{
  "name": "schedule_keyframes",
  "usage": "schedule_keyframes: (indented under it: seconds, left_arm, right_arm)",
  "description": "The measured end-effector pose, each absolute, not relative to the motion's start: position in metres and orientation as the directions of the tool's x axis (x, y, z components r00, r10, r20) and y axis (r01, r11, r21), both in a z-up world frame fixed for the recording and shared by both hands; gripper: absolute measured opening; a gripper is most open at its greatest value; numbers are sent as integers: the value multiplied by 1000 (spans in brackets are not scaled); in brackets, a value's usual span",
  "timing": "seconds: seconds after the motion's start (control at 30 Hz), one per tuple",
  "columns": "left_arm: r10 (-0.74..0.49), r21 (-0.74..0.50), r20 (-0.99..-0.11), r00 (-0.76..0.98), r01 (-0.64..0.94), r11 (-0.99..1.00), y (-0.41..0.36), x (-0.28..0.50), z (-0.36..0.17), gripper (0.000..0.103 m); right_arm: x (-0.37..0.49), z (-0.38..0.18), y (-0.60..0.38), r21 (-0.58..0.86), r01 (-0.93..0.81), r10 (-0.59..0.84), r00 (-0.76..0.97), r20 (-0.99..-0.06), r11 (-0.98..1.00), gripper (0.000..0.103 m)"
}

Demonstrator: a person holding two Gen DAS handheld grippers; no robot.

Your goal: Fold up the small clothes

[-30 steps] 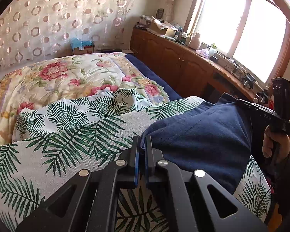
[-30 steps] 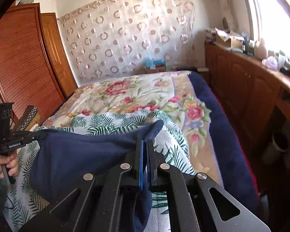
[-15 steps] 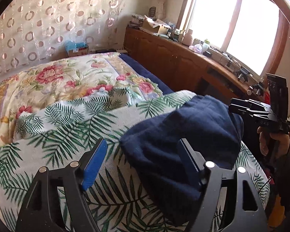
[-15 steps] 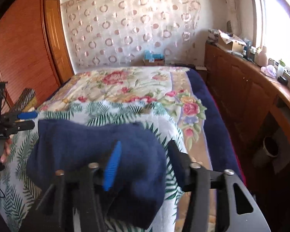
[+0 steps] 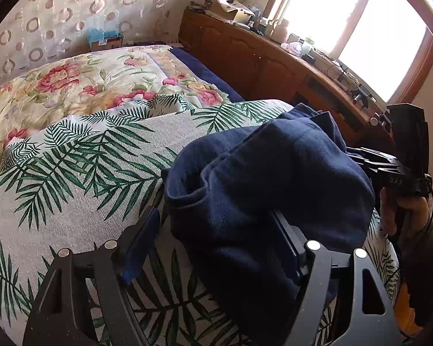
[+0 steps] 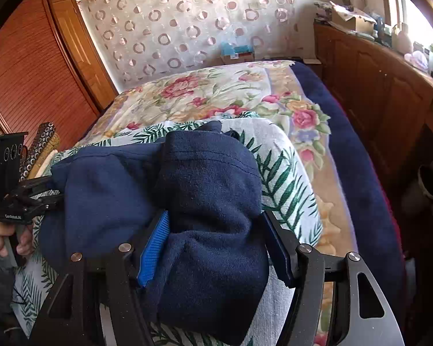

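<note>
A dark navy garment [image 5: 262,184] lies bunched and folded over on a palm-leaf cloth [image 5: 80,173] on the bed. My left gripper [image 5: 216,245] is open, its jaws standing on either side of the garment's near left end. My right gripper [image 6: 216,239] is open too, straddling the garment's right end [image 6: 210,201]. Each gripper shows in the other's view: the right one [image 5: 389,170] at the garment's far side, the left one [image 6: 23,199] at its left edge.
A floral quilt [image 5: 80,83] covers the bed beyond the leaf cloth. A wooden sideboard [image 5: 274,66] with clutter runs under the window on the right. A wooden wardrobe [image 6: 29,72] stands at the left. A cardboard box [image 6: 236,53] sits by the far wall.
Both grippers were shut on the garment's edges a second ago. They opened and let it go, and the garment dropped into a folded heap between the jaws.
</note>
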State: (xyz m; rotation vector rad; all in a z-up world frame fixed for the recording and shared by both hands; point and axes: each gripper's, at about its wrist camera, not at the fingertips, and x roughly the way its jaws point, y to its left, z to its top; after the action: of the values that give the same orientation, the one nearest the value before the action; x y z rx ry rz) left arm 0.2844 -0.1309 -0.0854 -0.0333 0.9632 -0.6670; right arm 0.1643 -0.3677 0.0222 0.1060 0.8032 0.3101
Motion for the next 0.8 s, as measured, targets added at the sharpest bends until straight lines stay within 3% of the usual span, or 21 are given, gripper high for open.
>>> schedule_keyframes:
  seconds: [0.1,0.2,0.23,0.27,0.3,0.33,0.4,0.47,0.8]
  left_arm:
    - [-549,-323,-738,393,508,798,-130,284,-86,73]
    - [-583,-362,-724,368,517,776,-129,284,-86,54]
    - [-582,-362,-723,372,513,778,-128,284,-86,46]
    - [-584,-363,-720,375,513,778,-128,284,-86,40]
    - [-589,-368,-715,376,514,775,-127,284,-85,24]
    - [-604,-384,-704,373,516,766,-125,283,-83,18]
    - [-613,-387,-693,379,522,760,-124,280,-77,16]
    - [-617,-373,-675,405,534,758,-122,273,-66,15]
    - [-582,-289,-582,568,524,801,-71,237,-2,15]
  right_arm:
    - [169,14,-372,247,-250,351,639,-684,936,66]
    - [169,10,-378,266,-268,378,638,-671,926,63]
    - [169,8,-378,276,-282,394,633,-666,919,59]
    - [169,7,-379,305,-301,428,619,-658,904,47]
    - [169,7,-380,324,-314,451,612,-650,892,39]
    - [166,7,-378,313,-324,450,615,-648,893,35]
    - [161,11,-375,276,-334,431,631,-645,901,26]
    - [154,14,-373,243,-334,410,663,-627,911,23]
    - [133,57,-341,190,-418,454,733,-507,888,21]
